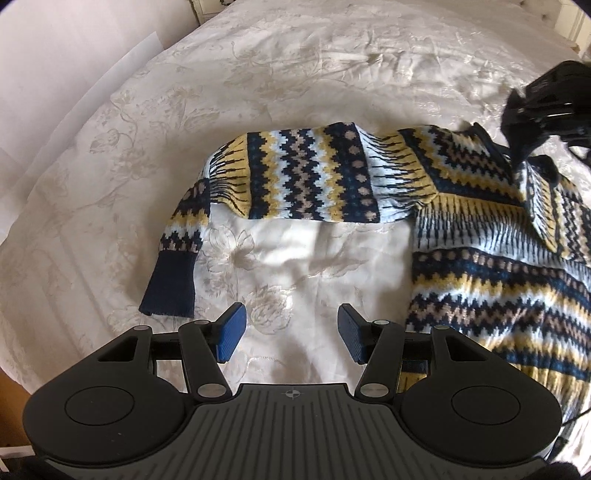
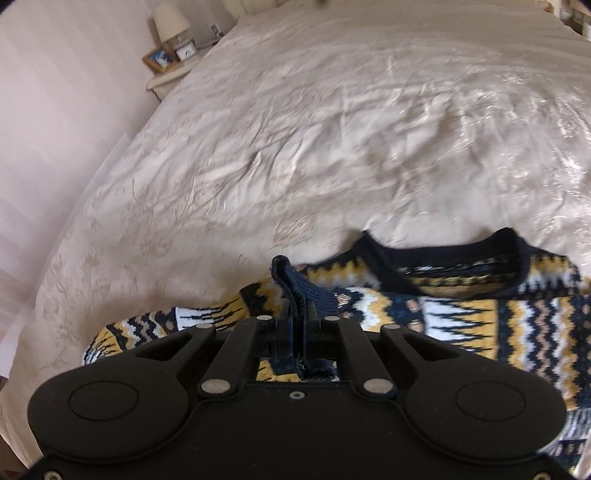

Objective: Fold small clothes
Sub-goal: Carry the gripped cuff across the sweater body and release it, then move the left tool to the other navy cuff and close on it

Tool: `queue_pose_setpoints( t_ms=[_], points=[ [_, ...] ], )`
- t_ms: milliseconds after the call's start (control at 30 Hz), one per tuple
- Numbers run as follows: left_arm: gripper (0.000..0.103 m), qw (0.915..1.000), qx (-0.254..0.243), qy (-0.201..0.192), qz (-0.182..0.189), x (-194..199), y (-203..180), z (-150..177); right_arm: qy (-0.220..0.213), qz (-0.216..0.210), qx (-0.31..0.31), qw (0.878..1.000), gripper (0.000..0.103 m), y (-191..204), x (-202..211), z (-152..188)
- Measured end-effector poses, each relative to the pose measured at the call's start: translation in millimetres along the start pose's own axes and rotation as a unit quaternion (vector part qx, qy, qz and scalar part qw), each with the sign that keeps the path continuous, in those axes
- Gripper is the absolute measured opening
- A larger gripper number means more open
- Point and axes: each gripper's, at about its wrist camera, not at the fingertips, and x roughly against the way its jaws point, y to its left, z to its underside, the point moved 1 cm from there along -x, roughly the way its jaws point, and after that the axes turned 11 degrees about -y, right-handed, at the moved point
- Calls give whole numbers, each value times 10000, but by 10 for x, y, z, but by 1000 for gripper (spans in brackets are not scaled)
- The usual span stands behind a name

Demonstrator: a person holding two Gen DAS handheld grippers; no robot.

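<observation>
A small knitted sweater (image 1: 480, 236) in navy, yellow, white and tan zigzags lies on a cream bedspread (image 1: 295, 74). One sleeve (image 1: 303, 177) stretches left, ending in a navy cuff (image 1: 170, 288). My left gripper (image 1: 291, 332) is open and empty, hovering over bare bedspread just below that sleeve. My right gripper (image 2: 297, 314) is shut on the other navy cuff (image 2: 291, 284), held over the sweater body (image 2: 480, 317) near its navy collar (image 2: 443, 254). The right gripper also shows in the left wrist view (image 1: 543, 107), dark and blurred, above the sweater's far right.
The bedspread (image 2: 295, 129) spreads wide beyond the sweater. A pale wall (image 2: 55, 110) runs along the left. A bedside table (image 2: 166, 77) with a lamp (image 2: 170, 22), a picture frame and a small clock stands at the far left corner.
</observation>
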Motion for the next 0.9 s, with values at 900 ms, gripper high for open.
queue_pose_setpoints(
  t_ms=[900],
  points=[
    [54,9990,377,20,-225,-158,154,-125,-126,-504,-279,9983,42,64,-161,104]
  ],
)
